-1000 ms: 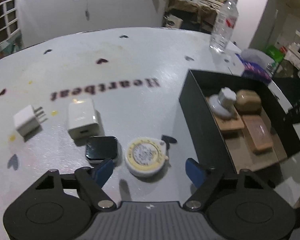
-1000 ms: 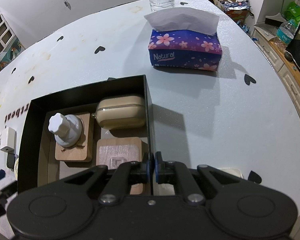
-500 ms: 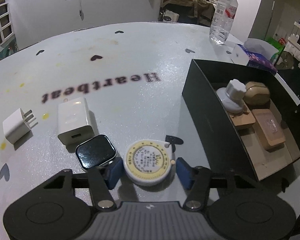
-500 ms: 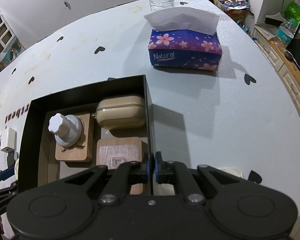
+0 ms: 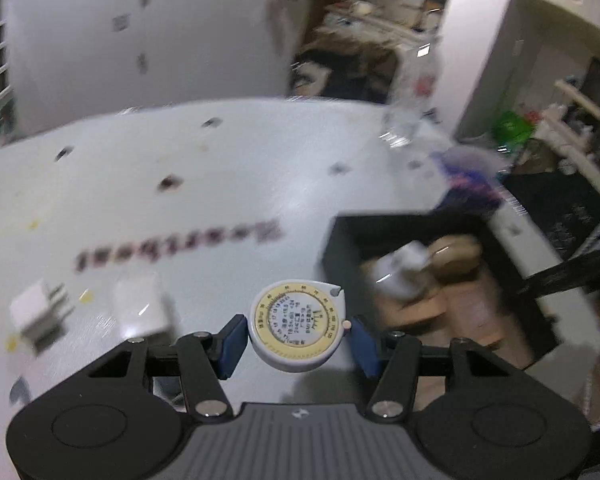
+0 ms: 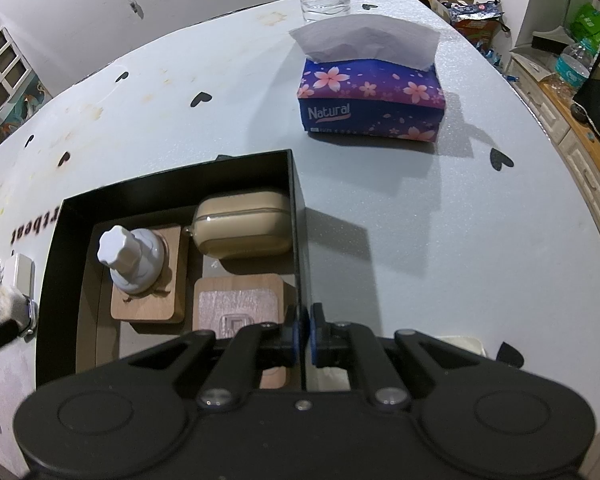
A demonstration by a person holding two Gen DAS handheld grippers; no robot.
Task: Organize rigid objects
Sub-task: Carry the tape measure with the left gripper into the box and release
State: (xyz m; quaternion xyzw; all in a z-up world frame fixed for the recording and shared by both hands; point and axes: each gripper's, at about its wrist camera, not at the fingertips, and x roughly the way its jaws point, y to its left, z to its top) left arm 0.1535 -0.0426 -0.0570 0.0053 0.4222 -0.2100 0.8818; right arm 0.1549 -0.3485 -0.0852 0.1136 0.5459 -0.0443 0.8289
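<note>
My table [image 6: 420,220] carries the black box [image 6: 298,200], whose right wall my right gripper [image 6: 304,330] has pinched between clenched fingers, steadying it. Inside sit a beige case [image 6: 244,226], two wooden blocks and a white knob [image 6: 130,258]. My left gripper [image 5: 296,338] is clamped on the tape measure [image 5: 296,326], which I judge is raised off the table, left of the box; the view is blurred. Two chargers [image 5: 140,306] lie on the table at left. Next I must carry the tape over the wall and release into free floor space.
</note>
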